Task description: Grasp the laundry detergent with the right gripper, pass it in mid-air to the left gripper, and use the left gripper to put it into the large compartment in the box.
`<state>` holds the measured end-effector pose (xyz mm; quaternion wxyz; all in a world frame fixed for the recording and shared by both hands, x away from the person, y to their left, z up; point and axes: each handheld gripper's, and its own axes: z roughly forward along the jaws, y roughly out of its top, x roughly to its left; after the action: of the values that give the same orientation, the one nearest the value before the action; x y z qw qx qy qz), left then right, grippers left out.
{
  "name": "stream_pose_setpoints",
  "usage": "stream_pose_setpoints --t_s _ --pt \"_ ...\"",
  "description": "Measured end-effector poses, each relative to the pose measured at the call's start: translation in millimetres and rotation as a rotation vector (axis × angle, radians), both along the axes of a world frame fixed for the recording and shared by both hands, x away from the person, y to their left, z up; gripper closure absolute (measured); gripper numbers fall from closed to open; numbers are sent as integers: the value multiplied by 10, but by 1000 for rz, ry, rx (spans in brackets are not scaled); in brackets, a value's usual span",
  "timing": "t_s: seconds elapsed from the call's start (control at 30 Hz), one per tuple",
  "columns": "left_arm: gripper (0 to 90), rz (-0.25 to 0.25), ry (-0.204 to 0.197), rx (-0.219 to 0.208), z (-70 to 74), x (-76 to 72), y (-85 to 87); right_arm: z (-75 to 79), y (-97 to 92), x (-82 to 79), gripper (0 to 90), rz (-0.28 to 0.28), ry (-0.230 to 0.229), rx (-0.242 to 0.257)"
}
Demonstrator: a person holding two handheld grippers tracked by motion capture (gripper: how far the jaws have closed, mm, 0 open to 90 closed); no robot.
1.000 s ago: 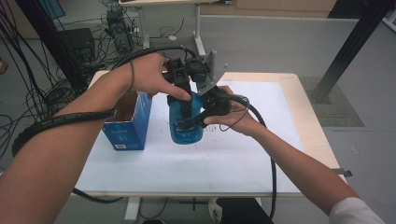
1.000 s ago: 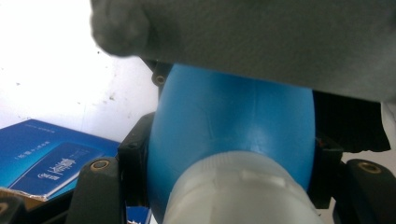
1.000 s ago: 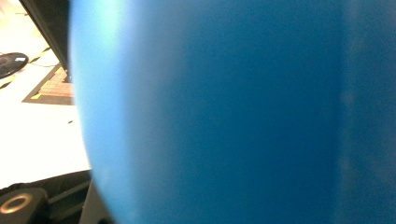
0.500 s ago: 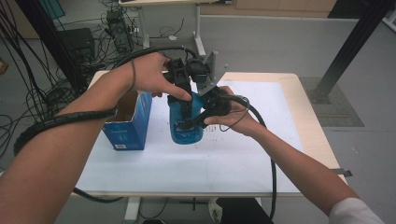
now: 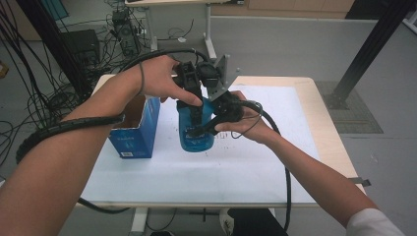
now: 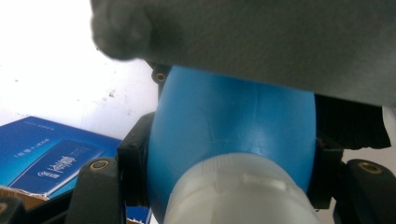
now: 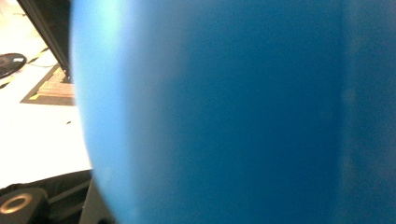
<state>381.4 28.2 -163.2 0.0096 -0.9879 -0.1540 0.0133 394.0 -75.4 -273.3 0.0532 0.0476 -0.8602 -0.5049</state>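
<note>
Smooth rounded blue plastic bottle [image 5: 196,137]

A blue bottle [image 6: 233,126] sits squarely between the 2 black jaws of the left hand-held gripper [image 6: 224,177], which press against its sides. Its pale translucent cap [image 6: 236,191] lies nearest the camera, low between the jaws. A blurred grey shape [image 6: 261,37] crosses above the bottle, beyond the jaws. Off the outer side of the left jaw lies a blue carton [image 6: 44,154] printed with white lettering, resting on the white counter [image 6: 60,79], which carries a few dark specks.
</note>
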Motion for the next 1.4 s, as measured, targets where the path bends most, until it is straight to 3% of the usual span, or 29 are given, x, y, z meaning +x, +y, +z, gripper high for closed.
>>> stream_pose_setpoints --t_s 0.57,1.4 --pt "359 -7 -23 -11 -5 20 -5 -9 -13 25 439 -9 10 0" --pt "365 7 -18 1 -28 19 -13 -41 -8 37 433 6 13 4"
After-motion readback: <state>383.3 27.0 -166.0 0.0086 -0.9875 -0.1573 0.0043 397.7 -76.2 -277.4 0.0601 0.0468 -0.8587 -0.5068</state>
